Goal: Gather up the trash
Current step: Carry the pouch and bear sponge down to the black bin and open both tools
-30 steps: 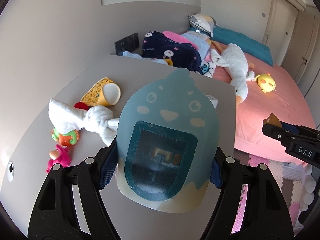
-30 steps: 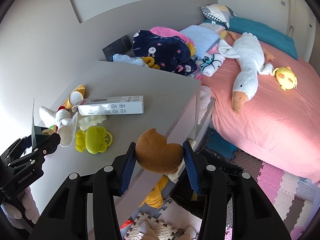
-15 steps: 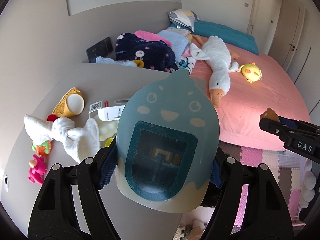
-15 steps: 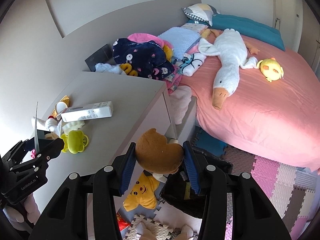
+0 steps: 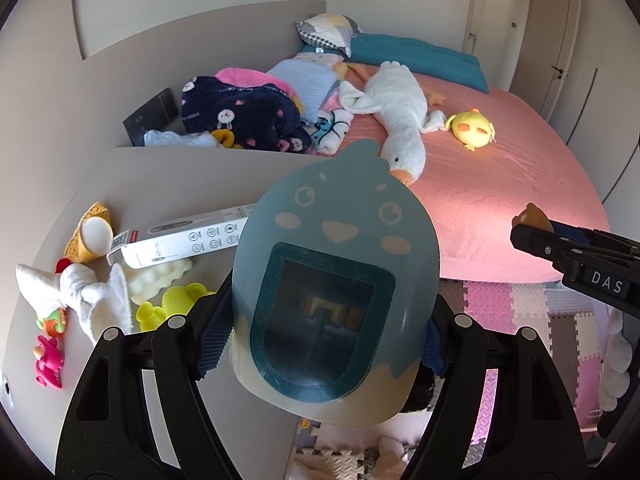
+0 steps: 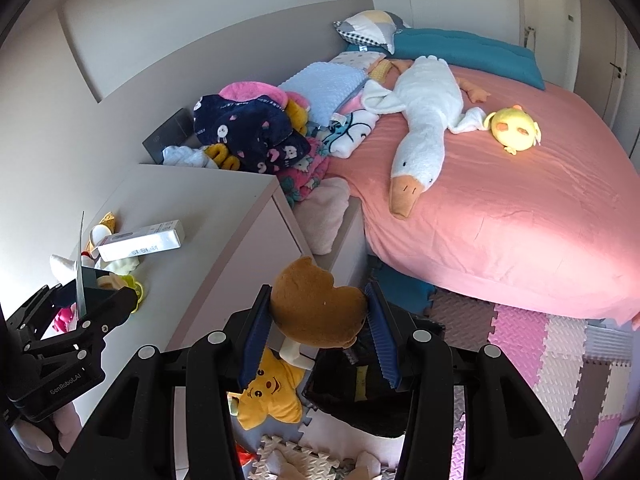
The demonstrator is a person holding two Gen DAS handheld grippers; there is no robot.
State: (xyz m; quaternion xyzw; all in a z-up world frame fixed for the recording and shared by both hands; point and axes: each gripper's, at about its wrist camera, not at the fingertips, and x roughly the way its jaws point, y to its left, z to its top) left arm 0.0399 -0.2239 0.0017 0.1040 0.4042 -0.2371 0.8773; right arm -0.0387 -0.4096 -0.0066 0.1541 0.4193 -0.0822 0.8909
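Note:
My left gripper (image 5: 320,336) is shut on a flat teal chick-shaped card (image 5: 334,272) with a dark window, held upright above the grey dresser's (image 5: 192,176) right edge. It shows edge-on in the right wrist view (image 6: 81,264). My right gripper (image 6: 318,332) is shut on a brown mushroom-shaped plush (image 6: 316,308), held above a black bin (image 6: 360,392) on the floor beside the dresser (image 6: 208,200). The right gripper also shows in the left wrist view (image 5: 576,256).
A white box (image 5: 184,240), white cloth (image 5: 76,292), yellow-green toy (image 5: 168,304), pink toy (image 5: 48,360) and yellow cup (image 5: 90,234) lie on the dresser. A pink bed (image 6: 500,200) holds a goose plush (image 6: 420,120). A yellow star plush (image 6: 268,392) lies on foam mats.
Both grippers have moved back and to the right, off the dresser towards the floor. The black bin has come into view under the right gripper. Both grips are unchanged.

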